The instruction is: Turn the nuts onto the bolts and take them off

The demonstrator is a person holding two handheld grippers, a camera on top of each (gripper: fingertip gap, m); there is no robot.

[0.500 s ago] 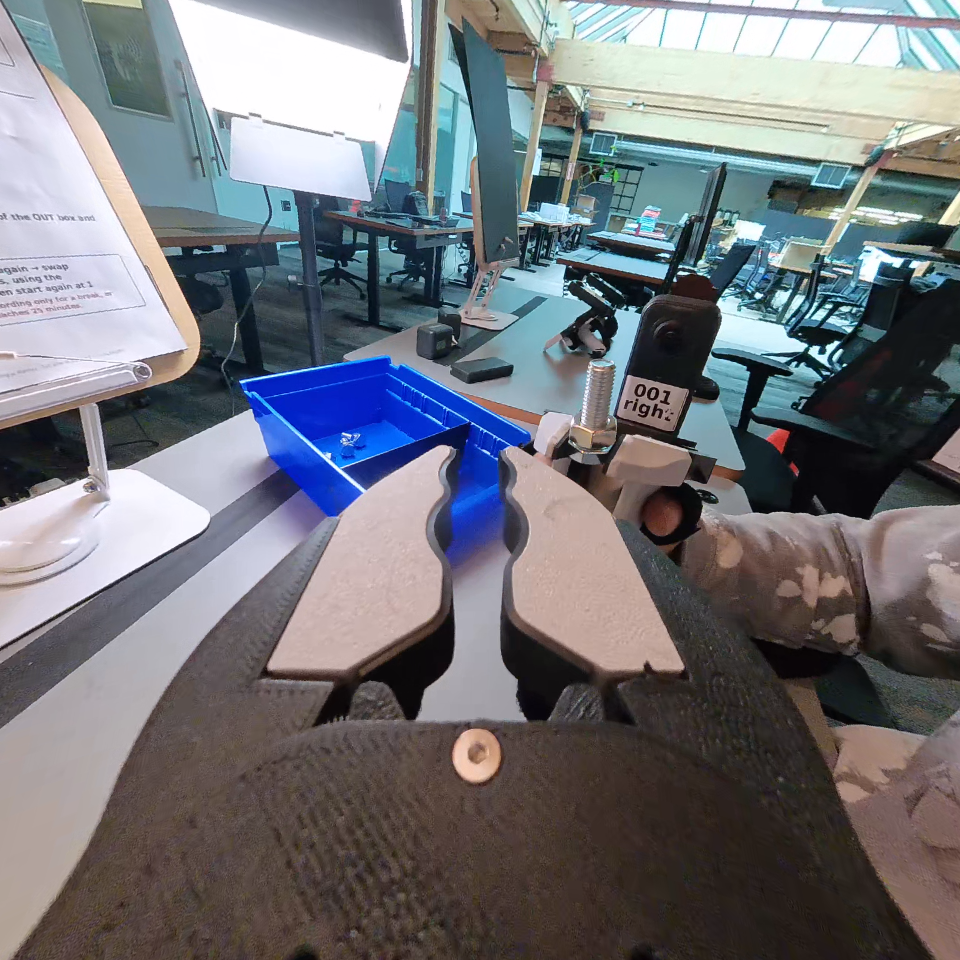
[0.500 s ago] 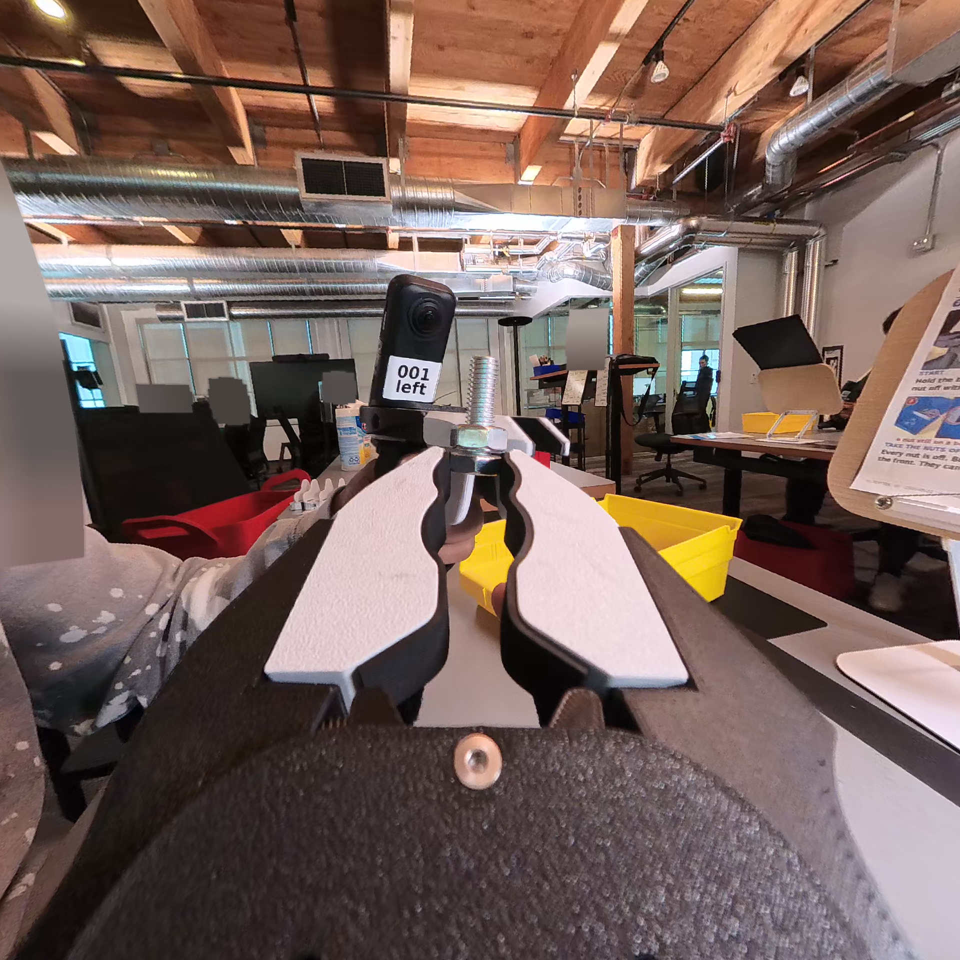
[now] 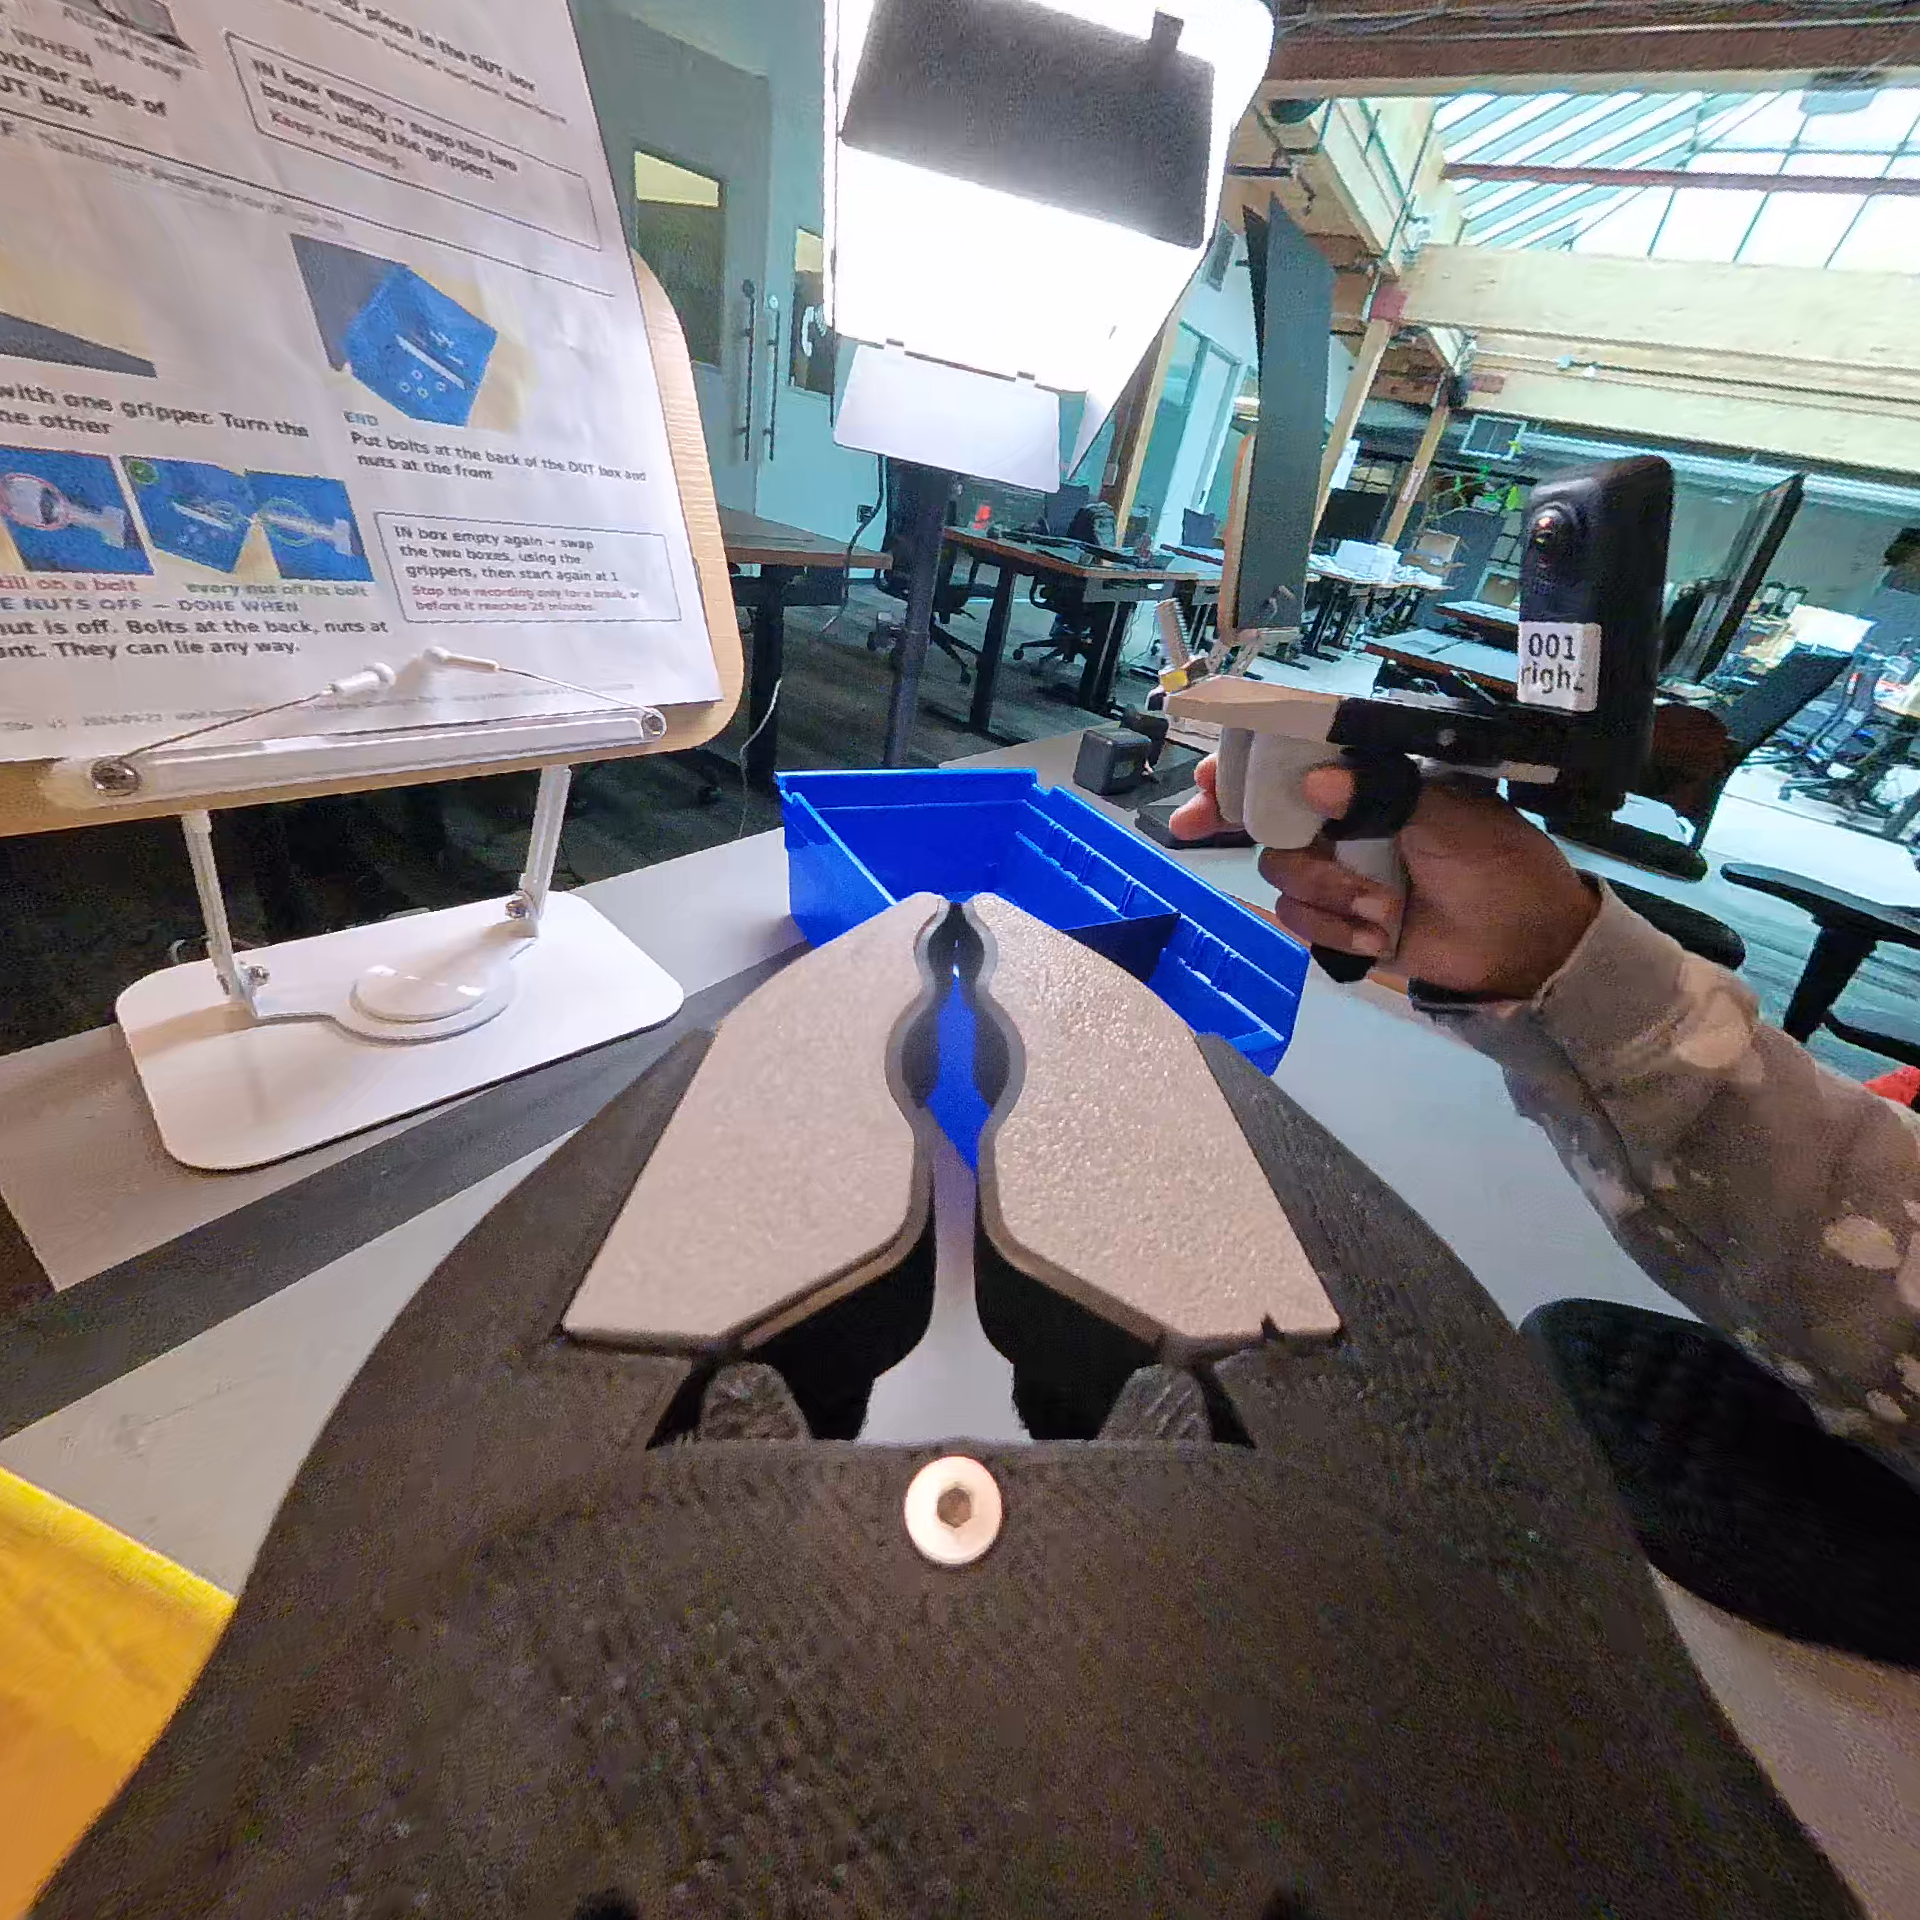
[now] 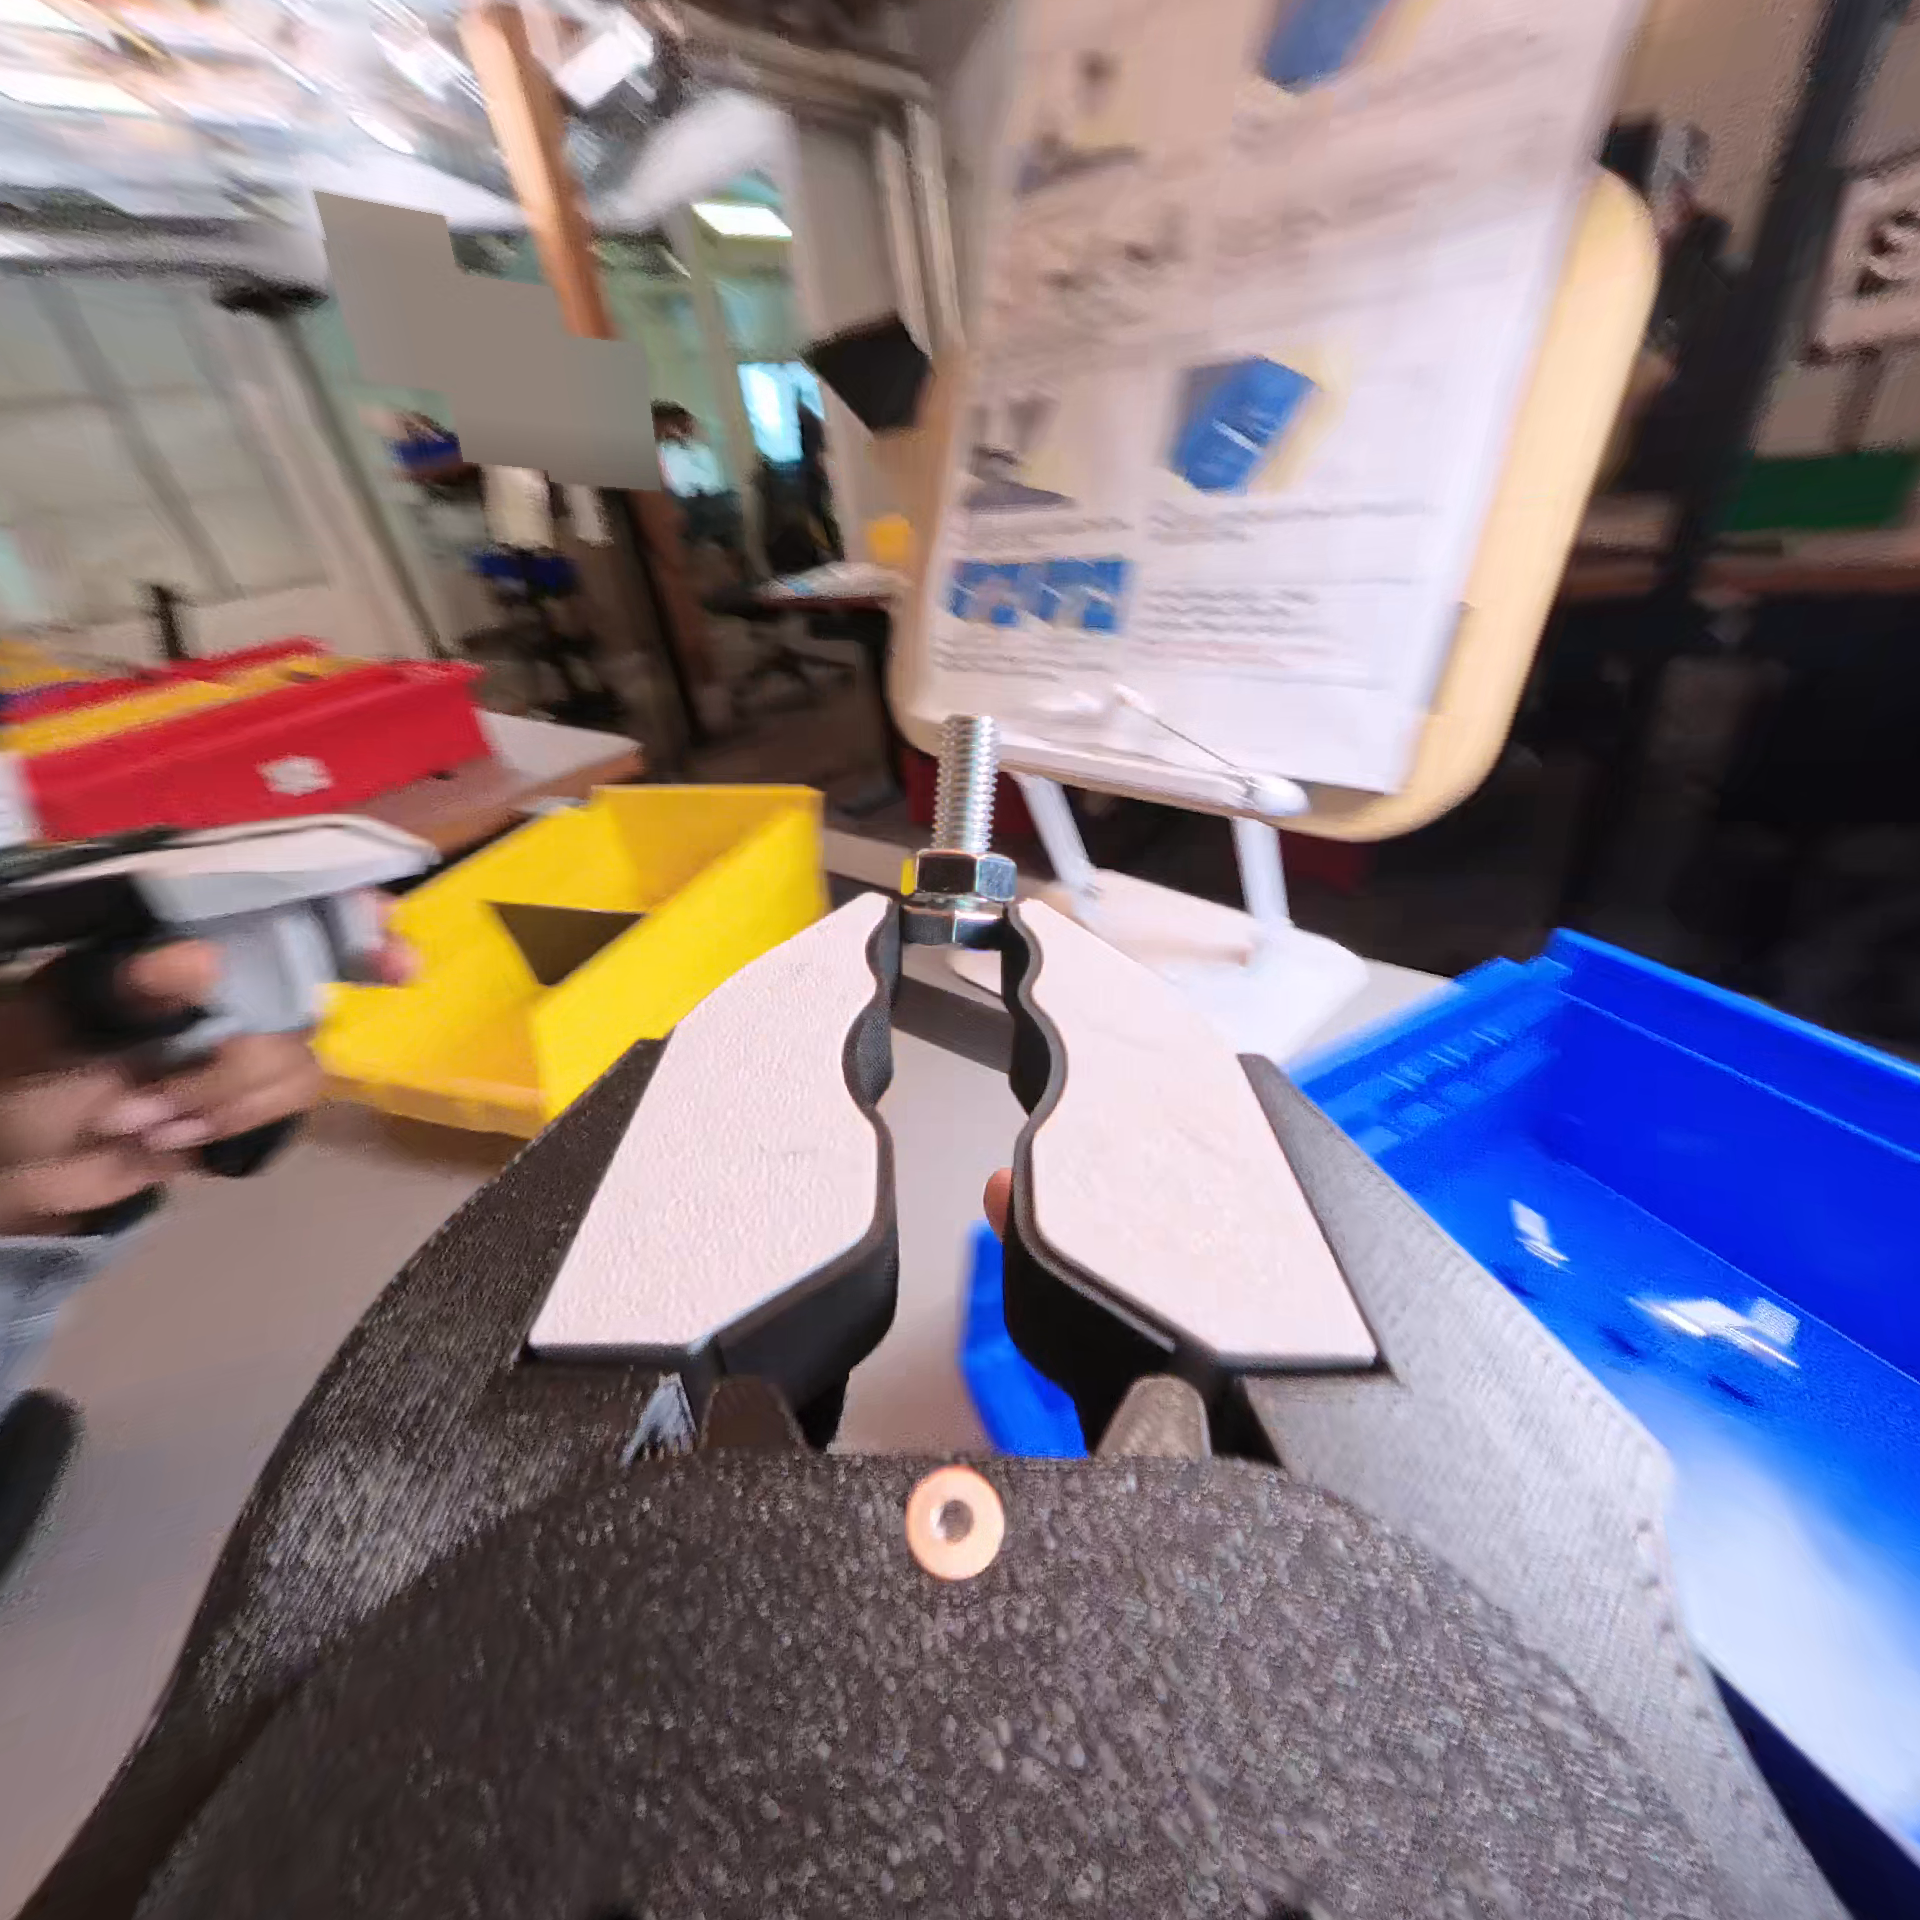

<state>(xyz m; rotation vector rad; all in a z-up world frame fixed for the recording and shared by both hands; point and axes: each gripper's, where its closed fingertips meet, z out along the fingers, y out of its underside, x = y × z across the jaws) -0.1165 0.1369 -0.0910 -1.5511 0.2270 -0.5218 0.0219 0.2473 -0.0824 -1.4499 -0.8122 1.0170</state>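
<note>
My right gripper [image 4: 951, 925] is shut on the head of a silver bolt [image 4: 964, 779] that stands upright, with a hex nut [image 4: 961, 876] threaded low on it, just above the fingertips. It also shows in the left wrist view [image 3: 1195, 691], held by a hand above the far side of the blue bin [image 3: 1039, 842], with the bolt [image 3: 1172, 632] at its tip. My left gripper [image 3: 954, 920] is shut and empty, low over the table in front of the blue bin. It shows blurred in the right wrist view [image 4: 395, 857], beside the yellow bin [image 4: 582, 935].
An instruction sheet on a white stand [image 3: 395, 997] stands left of the blue bin. The blue bin [image 4: 1610, 1143] holds a few small silver pieces [image 4: 1714, 1330]. A yellow bin corner [image 3: 73, 1683] lies near left. A red bin [image 4: 249, 748] sits on a table beyond. About 20 cm separates my left fingertips from my right.
My left gripper has closed and drawn away from the bolt, to the left. My right gripper has swung with the bolt and nut toward the blue bin and the stand.
</note>
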